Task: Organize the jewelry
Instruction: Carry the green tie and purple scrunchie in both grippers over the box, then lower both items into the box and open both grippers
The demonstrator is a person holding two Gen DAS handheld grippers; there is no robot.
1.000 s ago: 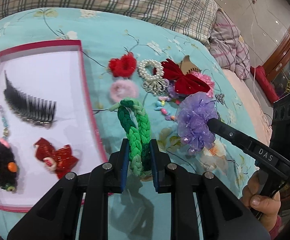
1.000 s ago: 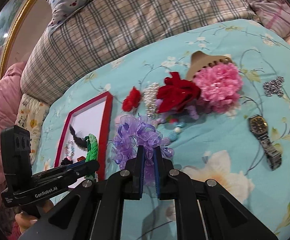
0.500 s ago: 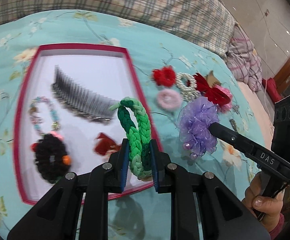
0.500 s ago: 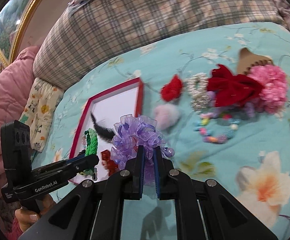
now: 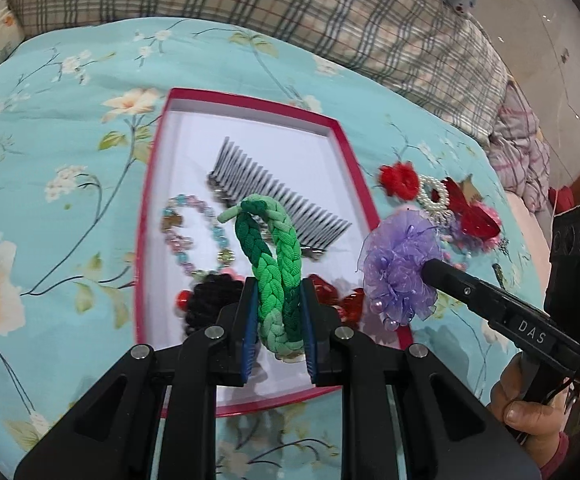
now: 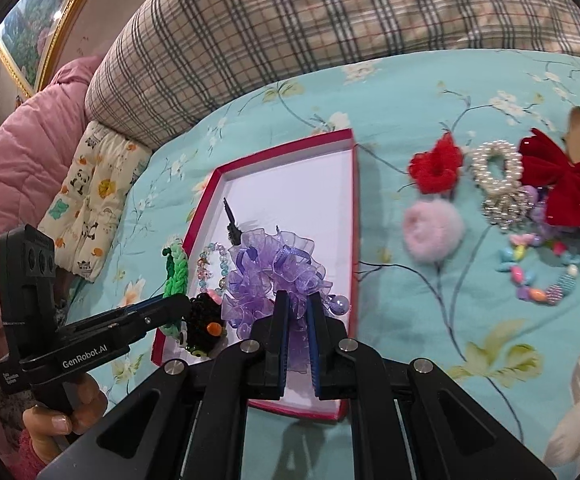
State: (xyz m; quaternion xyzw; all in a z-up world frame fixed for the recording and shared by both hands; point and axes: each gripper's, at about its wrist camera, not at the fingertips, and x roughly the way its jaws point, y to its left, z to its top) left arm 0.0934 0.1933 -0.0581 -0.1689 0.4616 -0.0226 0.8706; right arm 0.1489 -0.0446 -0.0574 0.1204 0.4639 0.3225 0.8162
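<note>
My left gripper (image 5: 278, 300) is shut on a green braided hair tie (image 5: 274, 264) and holds it over the red-rimmed white tray (image 5: 246, 100). In the tray lie a black comb (image 5: 274, 192), a pastel bead bracelet (image 5: 194, 236), a black scrunchie (image 5: 210, 300) and a red bow (image 5: 338, 296). My right gripper (image 6: 297, 308) is shut on a purple organza scrunchie (image 6: 274, 276), above the tray's (image 6: 356, 184) near right part. In the right wrist view the left gripper (image 6: 178, 304) comes in from the left with the green tie (image 6: 176, 270).
On the teal floral bedspread (image 6: 410, 340) right of the tray lie a red scrunchie (image 6: 436, 170), a pink fluffy tie (image 6: 434, 228), a pearl ring (image 6: 496, 170), a red velvet bow (image 6: 570, 192) and coloured beads (image 6: 530, 276). Plaid pillows (image 6: 330, 28) line the back. A hand (image 5: 530, 412) holds the right gripper.
Both grippers have swung left with their hair ties, from over the loose pile to over the tray. Their grips are unchanged.
</note>
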